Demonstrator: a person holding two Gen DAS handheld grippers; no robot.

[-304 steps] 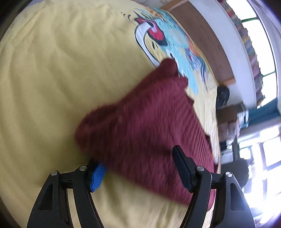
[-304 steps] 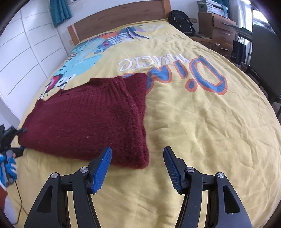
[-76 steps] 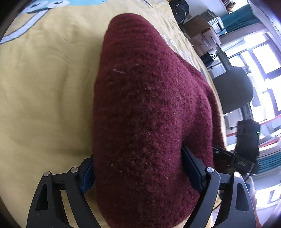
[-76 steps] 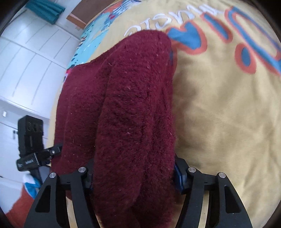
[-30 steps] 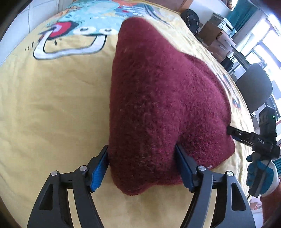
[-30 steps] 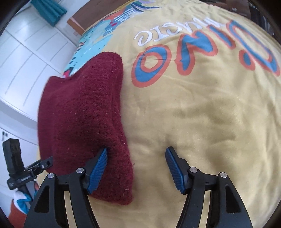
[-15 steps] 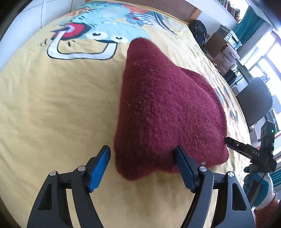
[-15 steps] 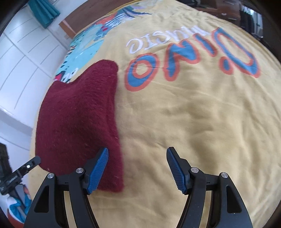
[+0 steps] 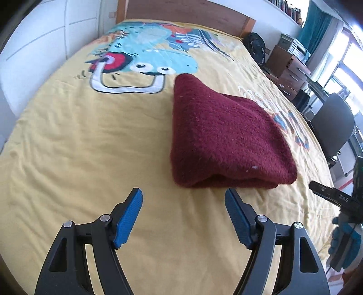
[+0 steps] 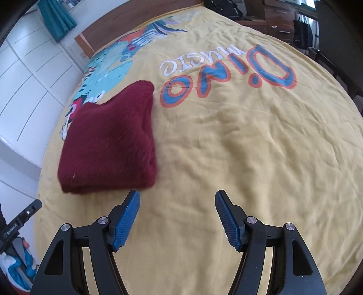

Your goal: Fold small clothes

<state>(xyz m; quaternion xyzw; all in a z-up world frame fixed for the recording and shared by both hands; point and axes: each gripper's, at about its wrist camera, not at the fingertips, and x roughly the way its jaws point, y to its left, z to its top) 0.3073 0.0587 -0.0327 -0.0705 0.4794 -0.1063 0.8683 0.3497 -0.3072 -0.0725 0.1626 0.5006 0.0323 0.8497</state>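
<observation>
A dark red knitted sweater (image 9: 224, 138) lies folded into a compact thick bundle on the yellow printed bedspread (image 9: 90, 140). It also shows in the right wrist view (image 10: 111, 145). My left gripper (image 9: 183, 202) is open and empty, just short of the bundle's near edge. My right gripper (image 10: 177, 204) is open and empty, near the bundle's near right corner and apart from it. The tip of the right gripper's body shows at the right edge of the left wrist view (image 9: 333, 196).
A wooden headboard (image 9: 186, 13) stands at the far end of the bed. A black backpack (image 9: 257, 46), wooden drawers (image 9: 292, 68) and a dark chair (image 9: 333, 124) stand along the right side. White cupboard doors (image 10: 29, 74) line the left side.
Both grippers have let go of the sweater and drawn back from it. The sweater now lies folded and free on the bedspread.
</observation>
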